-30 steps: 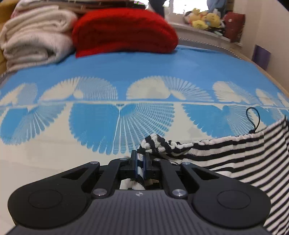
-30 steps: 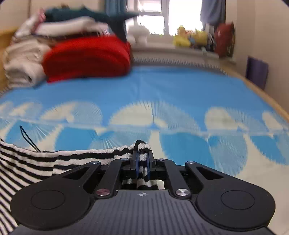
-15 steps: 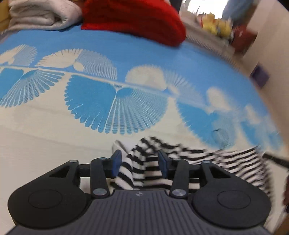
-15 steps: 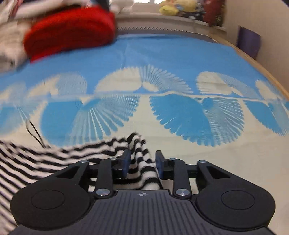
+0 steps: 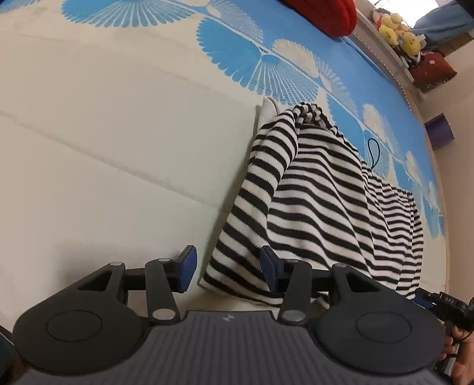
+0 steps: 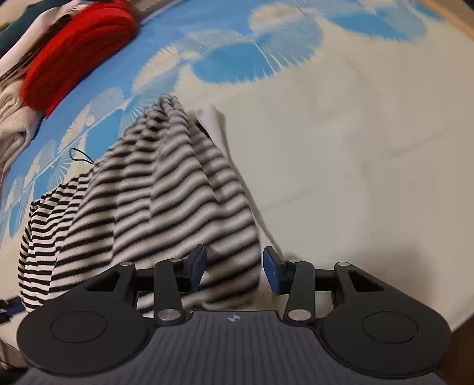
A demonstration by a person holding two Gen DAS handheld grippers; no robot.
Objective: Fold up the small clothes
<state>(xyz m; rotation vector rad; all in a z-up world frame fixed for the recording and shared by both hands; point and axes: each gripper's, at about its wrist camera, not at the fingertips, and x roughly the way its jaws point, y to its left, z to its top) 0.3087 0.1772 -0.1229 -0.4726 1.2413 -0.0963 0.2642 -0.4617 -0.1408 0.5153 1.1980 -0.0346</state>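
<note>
**Both grippers spread, striped garment lying loose on the bed**

Left wrist view: the left gripper (image 5: 226, 268) is hovering with its jaws spread wide and nothing pinched between them. The striped garment (image 5: 314, 201) is lying on the bed (image 5: 118, 142), its near hem sitting just beyond the blue pads, with the right-hand pad overlapping the cloth edge. The garment is running away from the gripper toward a bunched, peaked corner, and a thin black loop (image 5: 374, 154) is sticking out just beside that far end. A red folded pile (image 5: 326, 14) and some plush toys (image 5: 397, 32) are sitting well beyond the garment.

Right wrist view: the right gripper (image 6: 234, 268) is likewise hanging spread, empty, with the garment's near hem lying between and below its pads. This view is blurring, so fine creases are hard to read. A red folded pile and pale folded cloth (image 6: 11, 124) are lying well beyond the garment, to its left.

Risks, as a judgement: the garment is rumpled and ridged rather than flat, so any next fold could trap wrinkles or come out crooked. A spread pad dragging across the hem could pull the cloth askew, and the black loop could snag.

No containers are showing in either view.
</note>
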